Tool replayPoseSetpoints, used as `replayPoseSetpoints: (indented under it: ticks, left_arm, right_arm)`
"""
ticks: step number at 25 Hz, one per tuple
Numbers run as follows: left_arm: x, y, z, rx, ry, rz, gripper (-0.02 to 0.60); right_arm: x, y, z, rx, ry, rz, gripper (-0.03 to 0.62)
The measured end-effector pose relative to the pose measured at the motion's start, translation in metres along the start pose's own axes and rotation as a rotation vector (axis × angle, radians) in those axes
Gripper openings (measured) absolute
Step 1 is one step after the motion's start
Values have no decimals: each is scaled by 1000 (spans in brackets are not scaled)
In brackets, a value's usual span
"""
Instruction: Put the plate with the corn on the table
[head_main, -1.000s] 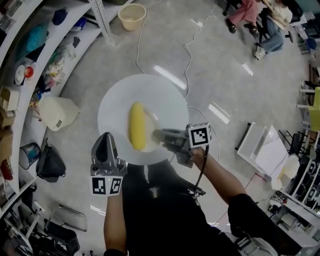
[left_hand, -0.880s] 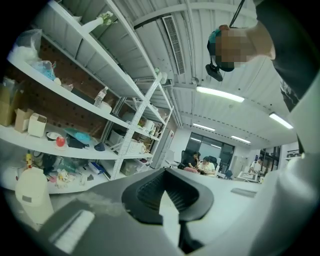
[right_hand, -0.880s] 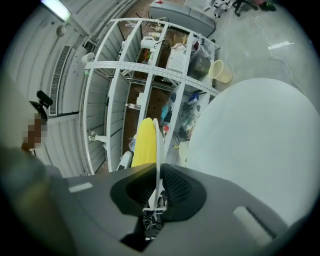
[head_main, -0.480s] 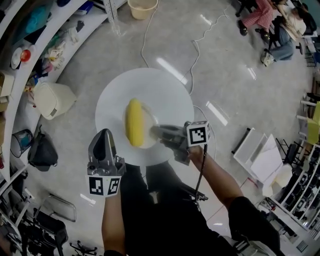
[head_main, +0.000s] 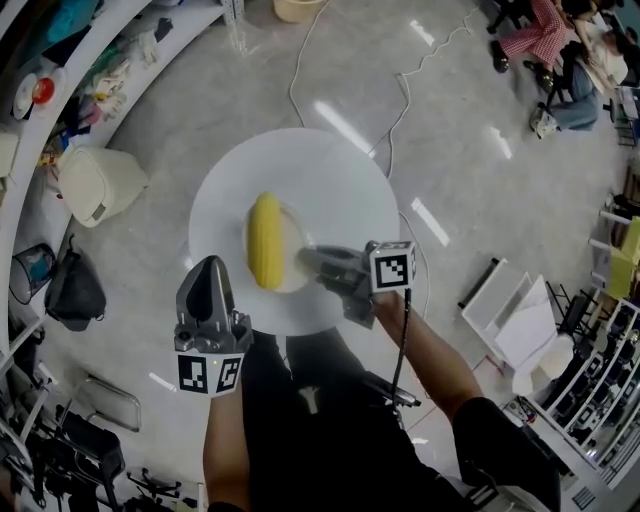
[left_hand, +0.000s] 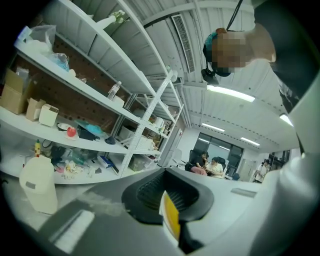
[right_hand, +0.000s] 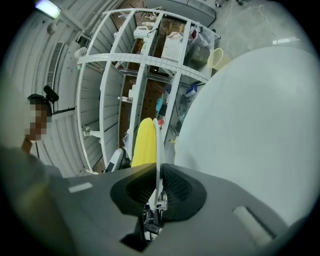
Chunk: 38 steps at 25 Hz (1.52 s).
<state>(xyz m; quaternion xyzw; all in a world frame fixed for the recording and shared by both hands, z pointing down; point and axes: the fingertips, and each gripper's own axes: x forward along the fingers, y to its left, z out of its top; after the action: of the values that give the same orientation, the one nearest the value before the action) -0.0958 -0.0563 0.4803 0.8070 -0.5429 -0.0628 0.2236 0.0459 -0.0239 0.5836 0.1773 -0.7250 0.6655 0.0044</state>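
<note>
Head view: table (head_main: 330, 180), round and white, fills the centre. The plate (head_main: 290, 230) is white on white, so its outline is faint. The corn (head_main: 265, 242) lies on its left part. The right gripper (head_main: 305, 258) comes in from the right to the plate's near rim, but its jaws cannot be read from above. The left gripper (head_main: 209, 270) points forward beside the plate, apart from it. This view does not show whether the plate touches the tabletop. A bucket (head_main: 297, 8) is cut off by the top edge. Against the earlier frames, the table is larger and higher in frame, the bucket has nearly left the picture, and the bin (head_main: 95, 185) has shifted up. The grip and the corn's place on the plate are unchanged.

Left gripper view: the left gripper (left_hand: 167, 200) has its jaws drawn together. A yellow-and-white sliver in the seam cannot be identified. Shelves (left_hand: 75, 95) stand at left. A pale mass at the right edge is too blurred to name.

Right gripper view: the right gripper (right_hand: 157, 189) is pinching the plate (right_hand: 158, 150) by its thin rim, seen edge-on. The corn (right_hand: 145, 142) lies on one side and the table (right_hand: 250, 125) on the other. A narrow strip of background shows between rim and tabletop.
</note>
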Motion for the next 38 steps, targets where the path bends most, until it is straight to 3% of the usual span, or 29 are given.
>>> replayPoseSetpoints:
  ticks: [20,38]
  left_arm:
    - [19,34,-31,-47,34,46,5]
    - [26,43,-46,-68,61,48,5]
  right_arm:
    - [29,-62,2,10,76,-98,38]
    - [38,-85,0,38,96,-148,38]
